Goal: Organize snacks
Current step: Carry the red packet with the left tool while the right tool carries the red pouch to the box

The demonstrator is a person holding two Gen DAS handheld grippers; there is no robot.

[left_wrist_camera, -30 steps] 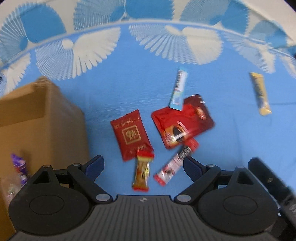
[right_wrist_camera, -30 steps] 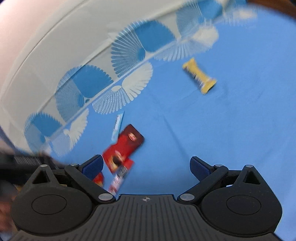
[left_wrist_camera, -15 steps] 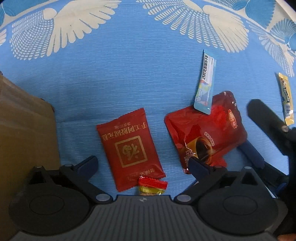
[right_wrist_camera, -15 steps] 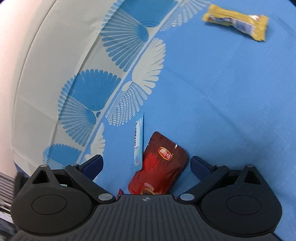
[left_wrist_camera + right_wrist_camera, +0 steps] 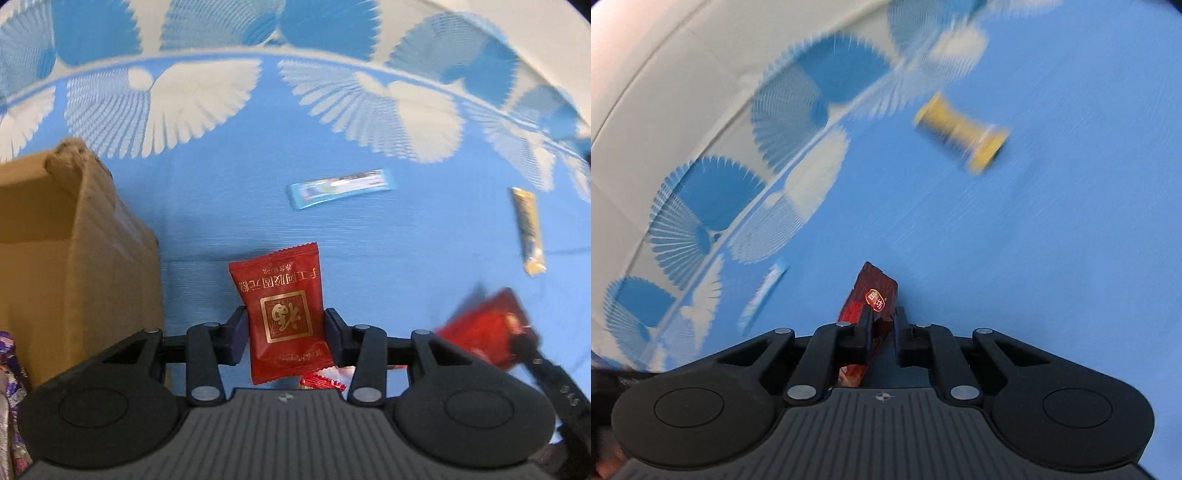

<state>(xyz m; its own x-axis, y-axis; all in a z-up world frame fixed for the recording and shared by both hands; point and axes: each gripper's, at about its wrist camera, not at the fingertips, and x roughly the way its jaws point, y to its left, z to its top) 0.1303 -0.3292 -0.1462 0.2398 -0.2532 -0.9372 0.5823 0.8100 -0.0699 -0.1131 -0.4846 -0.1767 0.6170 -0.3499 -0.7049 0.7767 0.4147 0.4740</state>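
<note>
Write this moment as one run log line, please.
left gripper: shut on red packet | right gripper: shut on red pouch | box: open, left | cloth: blue stick, yellow bar

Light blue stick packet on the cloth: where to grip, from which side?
The light blue stick packet lies flat on the blue cloth, long axis roughly left-right in the left wrist view. Probably best to come from above and pinch across its narrow width at mid-length; nothing touches it there.
</note>
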